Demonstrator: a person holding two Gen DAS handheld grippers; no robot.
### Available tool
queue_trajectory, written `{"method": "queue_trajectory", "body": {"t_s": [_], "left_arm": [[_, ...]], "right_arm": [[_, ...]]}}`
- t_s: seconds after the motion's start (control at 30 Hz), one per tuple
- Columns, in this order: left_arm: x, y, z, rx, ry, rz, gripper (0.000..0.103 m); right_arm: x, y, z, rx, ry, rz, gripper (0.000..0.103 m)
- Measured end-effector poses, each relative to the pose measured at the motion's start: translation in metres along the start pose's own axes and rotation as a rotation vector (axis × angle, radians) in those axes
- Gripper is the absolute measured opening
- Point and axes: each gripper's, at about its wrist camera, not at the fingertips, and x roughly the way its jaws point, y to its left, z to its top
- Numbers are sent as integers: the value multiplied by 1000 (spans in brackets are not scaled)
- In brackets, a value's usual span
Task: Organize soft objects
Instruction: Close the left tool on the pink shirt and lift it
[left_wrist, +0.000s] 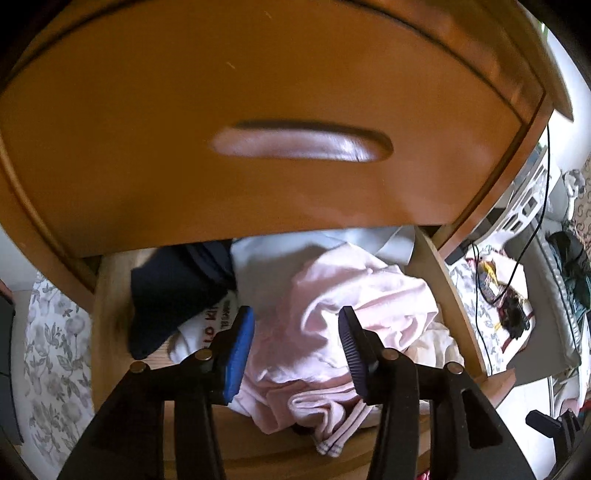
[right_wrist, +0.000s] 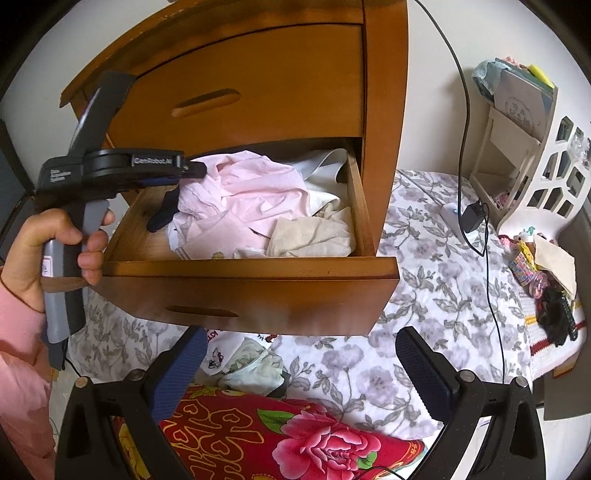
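Wooden drawer pulled out, crumpled pink cloth inside; left gripper half-open, empty above it; right gripper wide open, empty.

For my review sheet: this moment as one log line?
left gripper: open over pink garment | drawer: open | right gripper: open, empty

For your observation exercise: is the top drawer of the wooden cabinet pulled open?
No, the top drawer sits shut, while the lower drawer is pulled out with clothes inside.
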Motion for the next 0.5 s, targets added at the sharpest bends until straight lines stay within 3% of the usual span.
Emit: {"method": "queue_trajectory", "body": {"t_s": [0.33, 0.37, 0.43, 0.5], "left_arm": [[40, -14, -5, 49, 118, 59, 52], [42, -13, -6, 41, 125, 64, 49], [46, -12, -8, 24, 132, 47, 28], [45, -12, -10, 21, 126, 38, 18]], "right_arm": [[9, -4, -1, 4, 20, 6, 103], [10, -5, -1, 5, 22, 6, 103], [11, -5, -1, 6, 24, 7, 103], [12, -6, -1, 6, 26, 7, 103]]}}
